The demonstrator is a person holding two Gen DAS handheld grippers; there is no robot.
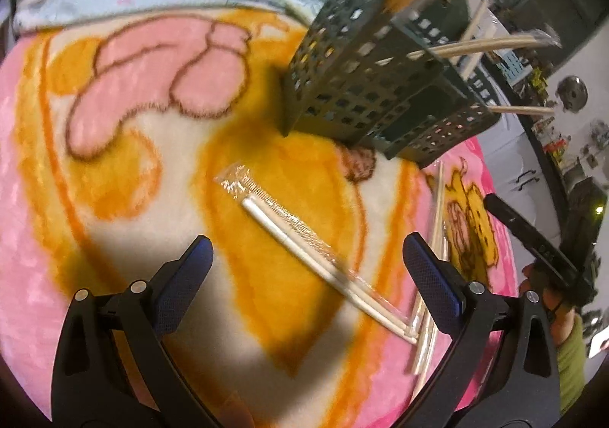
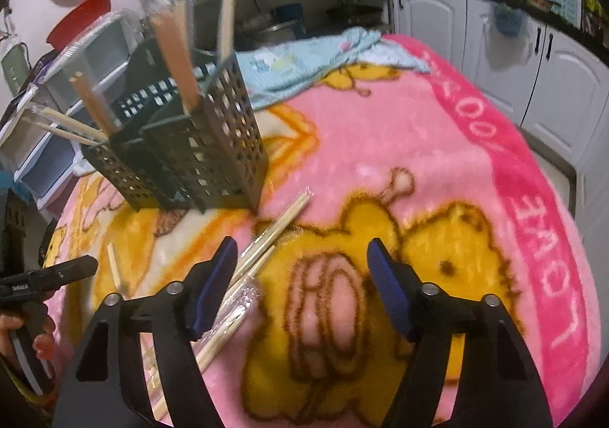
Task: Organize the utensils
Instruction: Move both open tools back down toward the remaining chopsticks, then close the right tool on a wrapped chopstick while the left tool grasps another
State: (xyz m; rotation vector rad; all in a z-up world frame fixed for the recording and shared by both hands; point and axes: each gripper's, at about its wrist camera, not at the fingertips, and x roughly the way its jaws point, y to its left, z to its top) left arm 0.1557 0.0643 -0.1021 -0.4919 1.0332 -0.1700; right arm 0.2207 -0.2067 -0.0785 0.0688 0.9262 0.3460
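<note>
Hovering over the pink cartoon blanket, the left gripper has its jaws spread wide and empty, a wrapped pair of chopsticks lying between them at mid-frame. The right gripper is likewise wide open and holds nothing; more wrapped chopsticks lie by its left finger. A dark perforated basket stands upper left with chopsticks upright inside. Only the right view shows white cabinets; only the left shows the chopsticks' whole length.

One caddy; two blankets; several wrapped chopstick packs.
</note>
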